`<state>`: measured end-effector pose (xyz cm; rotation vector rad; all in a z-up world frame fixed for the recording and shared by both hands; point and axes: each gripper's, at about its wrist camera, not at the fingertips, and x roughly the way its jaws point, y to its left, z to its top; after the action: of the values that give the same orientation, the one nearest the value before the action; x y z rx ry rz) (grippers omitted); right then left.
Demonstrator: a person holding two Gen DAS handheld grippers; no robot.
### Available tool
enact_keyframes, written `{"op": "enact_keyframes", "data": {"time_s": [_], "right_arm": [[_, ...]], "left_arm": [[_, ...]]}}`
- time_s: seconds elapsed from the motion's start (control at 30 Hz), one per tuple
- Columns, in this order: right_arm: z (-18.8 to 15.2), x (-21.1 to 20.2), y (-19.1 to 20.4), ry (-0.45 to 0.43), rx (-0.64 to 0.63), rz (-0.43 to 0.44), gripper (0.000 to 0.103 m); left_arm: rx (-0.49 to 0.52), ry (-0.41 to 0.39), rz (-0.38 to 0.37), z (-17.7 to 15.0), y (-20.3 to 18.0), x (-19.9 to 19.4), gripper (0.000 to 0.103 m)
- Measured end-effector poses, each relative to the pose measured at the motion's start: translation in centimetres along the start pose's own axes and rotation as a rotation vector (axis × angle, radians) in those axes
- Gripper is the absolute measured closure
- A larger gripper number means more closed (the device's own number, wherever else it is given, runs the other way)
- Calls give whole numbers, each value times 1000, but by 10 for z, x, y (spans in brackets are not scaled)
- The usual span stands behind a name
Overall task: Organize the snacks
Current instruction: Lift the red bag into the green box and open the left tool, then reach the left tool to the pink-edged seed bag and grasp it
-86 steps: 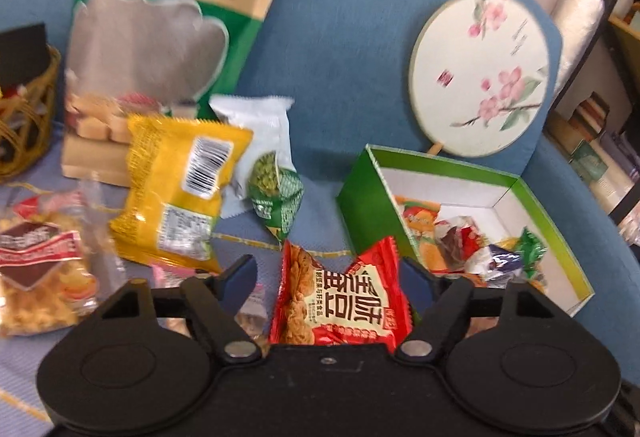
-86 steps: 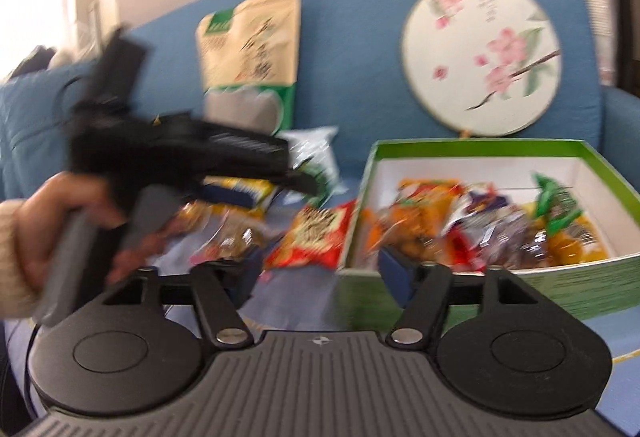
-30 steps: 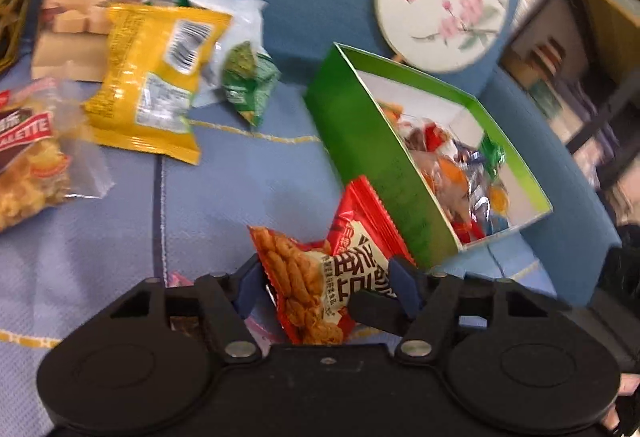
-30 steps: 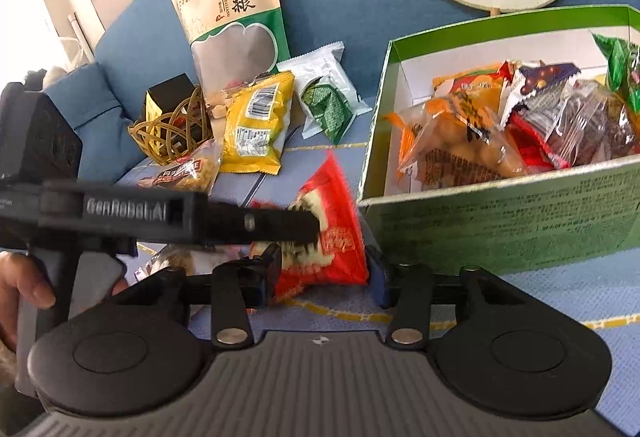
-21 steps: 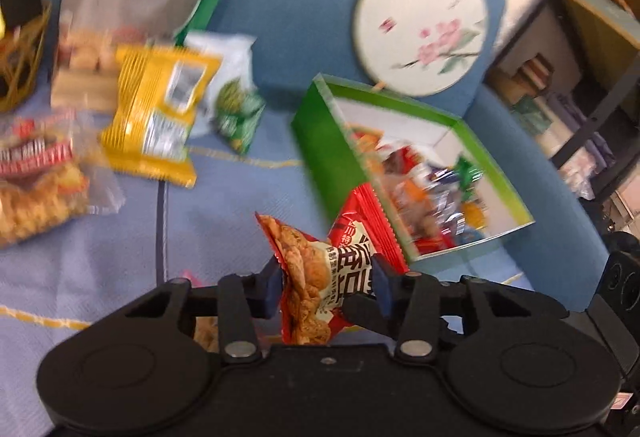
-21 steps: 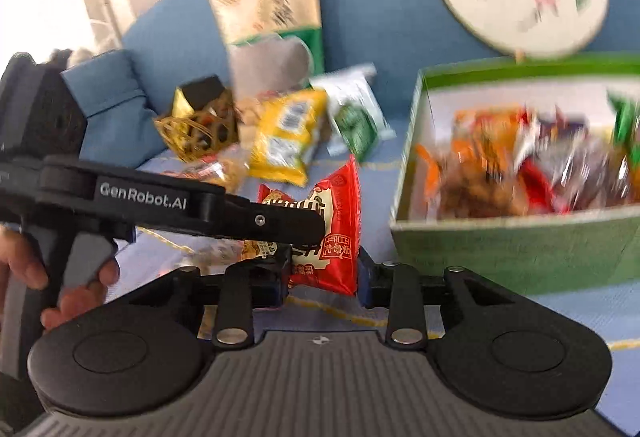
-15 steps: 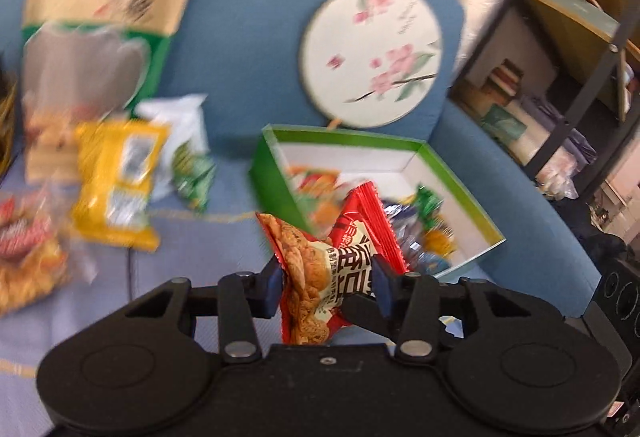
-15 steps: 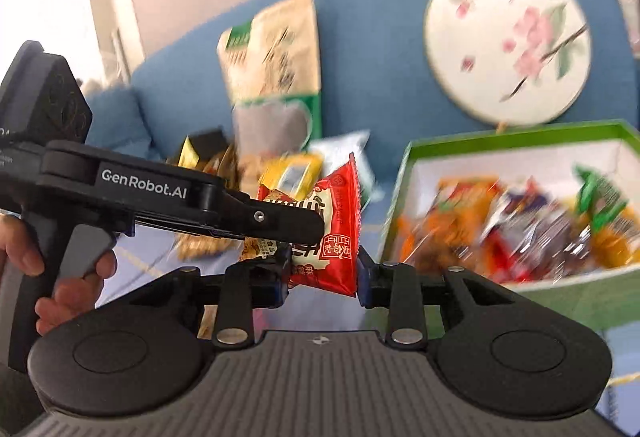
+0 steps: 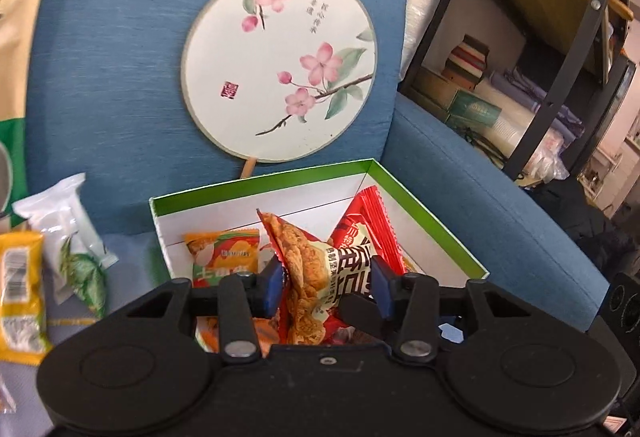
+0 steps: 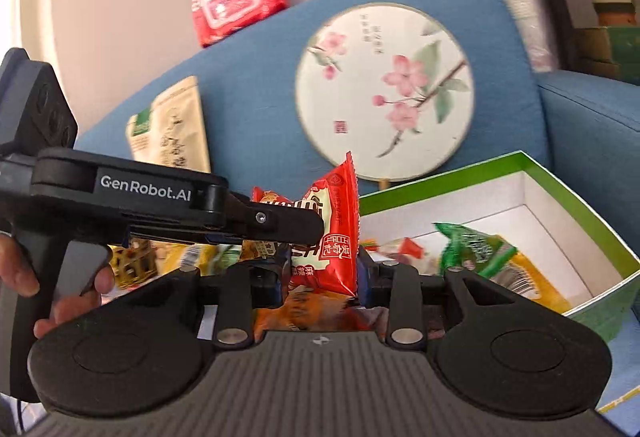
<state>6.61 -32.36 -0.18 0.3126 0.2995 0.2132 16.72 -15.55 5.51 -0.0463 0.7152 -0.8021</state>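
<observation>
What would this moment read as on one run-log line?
stage: carry to box | left gripper: shut on red snack packet | right gripper: shut on same packet | packet: above green box, not released

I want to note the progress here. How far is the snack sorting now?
Done: several packets lie in the green box. In hand: left gripper and right gripper both clamp the red snack packet over the box. Left: yellow packet and white-green packet wait outside.
</observation>
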Motion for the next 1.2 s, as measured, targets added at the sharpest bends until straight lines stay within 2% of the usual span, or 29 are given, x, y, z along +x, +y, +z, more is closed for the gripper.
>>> {"op": "enact_keyframes", "data": {"time_s": [0.3, 0.33, 0.37, 0.43, 0.47, 0.5, 0.57, 0.67, 0.83, 1.0, 1.1, 1.2], "right_arm": [[-5, 34, -4, 31, -64, 17, 46], [-5, 35, -3, 33, -73, 17, 46], [-5, 37, -3, 34, -86, 13, 44], [-7, 38, 0, 33, -128, -35, 31], [-7, 37, 1, 30, -144, -59, 4], [-7, 34, 3, 13, -163, -92, 0], [-5, 29, 3, -7, -173, -110, 0], [-3, 23, 1, -11, -137, -90, 0], [-7, 8, 19, -15, -156, -52, 0], [-13, -5, 54, -18, -220, 55, 0], [-20, -7, 78, 9, -262, 126, 0], [-33, -7, 101, 57, -304, 199, 0]], "left_arm": [[-82, 8, 40, 5, 26, 24, 34], [-93, 8, 44, 4, 29, 26, 31], [-99, 7, 48, 2, 30, 26, 24], [-105, -14, 80, -1, 32, 24, 0], [-110, -27, 99, -3, 33, 21, 0], [-119, -54, 127, -6, 32, 16, 0], [-116, -84, 147, -9, 32, 7, 0], [-103, -69, 149, -11, 33, -2, 0], [-162, -97, 152, -24, 43, -37, 0], [-178, -117, 210, -48, 55, -88, 0], [-235, -124, 276, -68, 66, -116, 0], [-281, -140, 266, -90, 79, -138, 0]]}}
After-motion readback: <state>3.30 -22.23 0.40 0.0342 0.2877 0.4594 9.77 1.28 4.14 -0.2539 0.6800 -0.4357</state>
